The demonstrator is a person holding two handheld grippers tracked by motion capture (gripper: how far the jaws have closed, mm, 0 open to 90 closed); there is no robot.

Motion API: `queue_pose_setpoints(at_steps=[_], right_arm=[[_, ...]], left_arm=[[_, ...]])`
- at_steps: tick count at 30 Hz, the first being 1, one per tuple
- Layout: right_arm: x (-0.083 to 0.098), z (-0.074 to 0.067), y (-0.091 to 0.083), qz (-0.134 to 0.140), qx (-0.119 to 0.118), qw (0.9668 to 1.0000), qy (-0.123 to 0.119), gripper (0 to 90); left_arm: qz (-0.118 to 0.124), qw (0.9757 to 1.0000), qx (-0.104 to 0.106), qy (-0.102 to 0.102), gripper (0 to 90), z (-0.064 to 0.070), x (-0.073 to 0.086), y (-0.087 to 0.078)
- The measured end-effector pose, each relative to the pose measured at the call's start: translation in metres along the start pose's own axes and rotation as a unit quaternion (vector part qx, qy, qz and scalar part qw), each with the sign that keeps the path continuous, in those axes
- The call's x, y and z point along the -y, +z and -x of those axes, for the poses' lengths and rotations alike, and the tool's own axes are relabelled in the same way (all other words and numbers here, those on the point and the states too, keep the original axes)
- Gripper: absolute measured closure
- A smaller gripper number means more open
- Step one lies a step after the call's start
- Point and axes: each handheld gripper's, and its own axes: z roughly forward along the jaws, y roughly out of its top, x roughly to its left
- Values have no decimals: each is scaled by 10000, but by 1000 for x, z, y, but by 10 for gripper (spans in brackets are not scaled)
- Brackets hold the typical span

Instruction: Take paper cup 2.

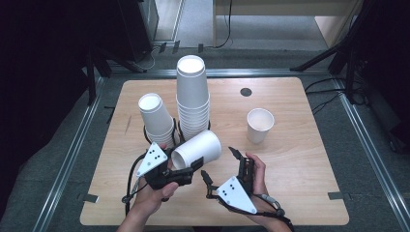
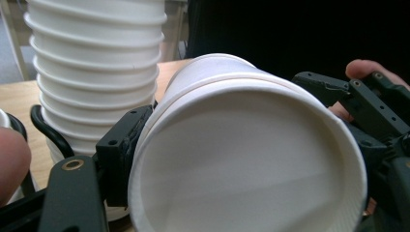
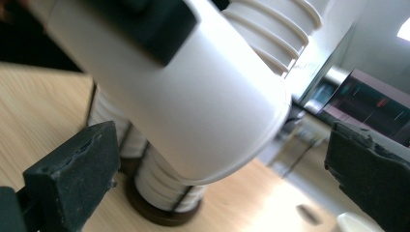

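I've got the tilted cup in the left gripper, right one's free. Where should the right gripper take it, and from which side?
Probably the closed base end. The cup lies nearly level, its rim end clamped in the left gripper, its base pointing away toward the tall stack. The right gripper, jaws open, would come in from the cup's right, pads across the bare wall near the base, clear of the stack.

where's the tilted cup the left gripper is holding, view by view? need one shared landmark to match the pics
High view: tilted cup at centre, on its side, clamped at the rim by the left gripper.
Left gripper view: open mouth across centre and right, seen from the rim.
Right gripper view: cup wall and base upper centre, between the open right gripper's pads.
Shared landmark: tall cup stack behind it.
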Motion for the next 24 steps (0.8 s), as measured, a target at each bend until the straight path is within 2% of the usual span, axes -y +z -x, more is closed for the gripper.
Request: queue_pose_setpoints(at_steps=[1,2,3,5,7,9,10,11,12,13,14,16,18,20,21,22,23,24], right_arm=[[-3,7,-1,-3,-54,9973,726,0],[-4,8,-1,0,-59,9964,849,0],[-6,12,-2,17,-62,9928,1196,0],[-7,16,-3,35,-75,9881,1539,0],[-9,20,-4,49,-134,9788,2043,0],[-11,22,-4,-4,-186,9675,2523,0],[-11,22,-4,-4,-186,9675,2523,0],[-13,23,-4,-117,-284,9510,3076,0],[-13,24,-5,-164,-302,9450,3253,0],[-14,25,-5,-217,-354,9359,3498,0],[-15,26,-5,-236,-376,9292,3670,0],[-18,29,-7,-243,-473,9059,4201,0],[-21,34,-10,-249,-501,8813,4693,0],[-21,40,-12,-275,-518,8535,5177,0],[-20,42,-13,-290,-520,8350,5470,0],[-20,43,-13,-301,-530,8218,5665,0],[-19,44,-13,-299,-547,8041,5913,0],[-18,44,-12,-347,-600,7919,6066,0]], left_arm=[[68,10000,5,-4,226,0,-1,-1],[106,9999,-9,6,226,0,-1,-2],[132,9999,-11,10,226,0,-1,-3],[234,9997,-2,-6,226,0,-1,-4],[319,9995,1,-8,226,0,-1,-5],[414,9991,-5,-28,226,0,-1,-5],[414,9991,-5,-28,226,0,-1,-5],[476,9989,17,-49,226,1,0,-5],[516,9987,25,-52,226,1,1,-5],[529,9986,23,-51,226,2,1,-5],[536,9985,41,-47,226,2,1,-5],[589,9982,33,-46,226,3,1,-5],[620,9980,53,-67,226,3,1,-5],[695,9975,53,-91,226,3,1,-5],[711,9974,58,-100,226,3,1,-5],[722,9973,65,-103,226,3,2,-4],[733,9972,59,-98,226,4,3,-3],[733,9972,59,-98,226,4,3,-3]])
